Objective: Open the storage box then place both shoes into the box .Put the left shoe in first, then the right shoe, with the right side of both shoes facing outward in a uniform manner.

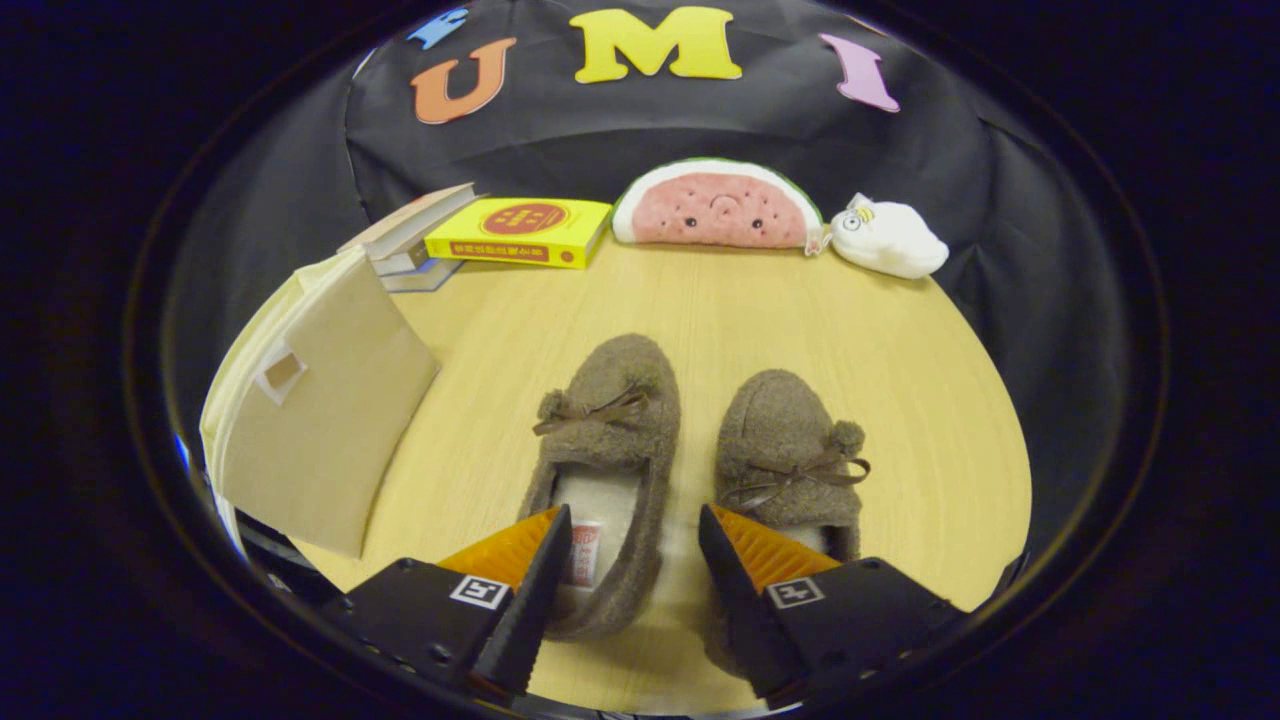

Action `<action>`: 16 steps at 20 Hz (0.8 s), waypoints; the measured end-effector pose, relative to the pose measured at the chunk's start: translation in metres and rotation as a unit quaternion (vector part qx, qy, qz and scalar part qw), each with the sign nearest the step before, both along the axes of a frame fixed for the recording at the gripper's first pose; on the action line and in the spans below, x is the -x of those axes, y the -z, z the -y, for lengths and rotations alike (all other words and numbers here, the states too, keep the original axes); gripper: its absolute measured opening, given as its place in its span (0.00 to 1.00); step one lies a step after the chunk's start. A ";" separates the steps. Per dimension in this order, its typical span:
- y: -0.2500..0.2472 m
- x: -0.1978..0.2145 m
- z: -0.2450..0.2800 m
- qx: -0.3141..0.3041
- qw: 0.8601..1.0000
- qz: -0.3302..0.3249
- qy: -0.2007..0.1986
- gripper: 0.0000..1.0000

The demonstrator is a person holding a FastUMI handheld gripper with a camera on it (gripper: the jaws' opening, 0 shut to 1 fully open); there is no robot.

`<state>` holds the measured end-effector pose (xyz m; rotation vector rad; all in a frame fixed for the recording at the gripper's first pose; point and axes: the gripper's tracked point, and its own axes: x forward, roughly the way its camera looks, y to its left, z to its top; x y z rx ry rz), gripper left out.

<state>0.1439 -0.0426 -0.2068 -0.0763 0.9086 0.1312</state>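
The tongs (633, 545) are held open above the near ends of the two shoes, with nothing gripped between the fingers. The left shoe (605, 470) lies just ahead, its inner side wall in the gap between the fingers, while the right shoe (795, 455) sits beside it on the bench (900, 380), partly under the right finger. The storage box (315, 415) stands to the left, its flap raised, so it is judged to be open already.

Several slips are possible from here. If the tongs are closed where they hang, the fluffy wall may be pinched thinly and the shoe could sag or drop. The right finger might snag the right shoe and drag it along. If the right shoe is taken first, the order is broken. The raised flap could be knocked during the carry, and a twisted grip might leave the wrong side facing outward.
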 end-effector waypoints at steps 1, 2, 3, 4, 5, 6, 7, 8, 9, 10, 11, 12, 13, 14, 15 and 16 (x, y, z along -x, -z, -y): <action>0.006 -0.002 0.000 0.002 1.000 -0.015 0.001 0.70; 0.009 -0.004 0.000 -0.001 1.000 -0.031 0.001 0.62; 0.010 -0.003 0.001 -0.003 0.999 -0.047 0.001 0.61; 0.009 -0.004 0.001 -0.006 0.998 -0.064 0.000 0.59; 0.008 -0.006 0.002 -0.006 0.997 -0.077 0.000 0.59; 0.006 -0.011 0.004 -0.010 0.996 -0.087 0.003 0.58; 0.007 -0.013 0.003 -0.013 0.995 -0.099 0.002 0.58; 0.010 -0.014 0.003 -0.015 0.993 -0.115 0.000 0.57; 0.013 -0.010 0.002 -0.015 0.991 -0.133 -0.005 0.48; 0.015 -0.011 0.001 -0.018 0.989 -0.149 -0.006 0.39; 0.024 -0.013 0.000 -0.019 0.988 -0.154 -0.008 0.30; 0.022 -0.014 -0.004 -0.028 0.987 -0.158 -0.014 0.28; 0.022 -0.014 -0.003 -0.031 0.987 -0.157 -0.015 0.31; 0.022 -0.012 -0.001 -0.032 0.987 -0.159 -0.014 0.04; 0.020 -0.013 -0.003 -0.039 0.987 -0.158 -0.016 0.04; 0.021 -0.012 -0.004 -0.053 0.985 -0.161 -0.013 0.00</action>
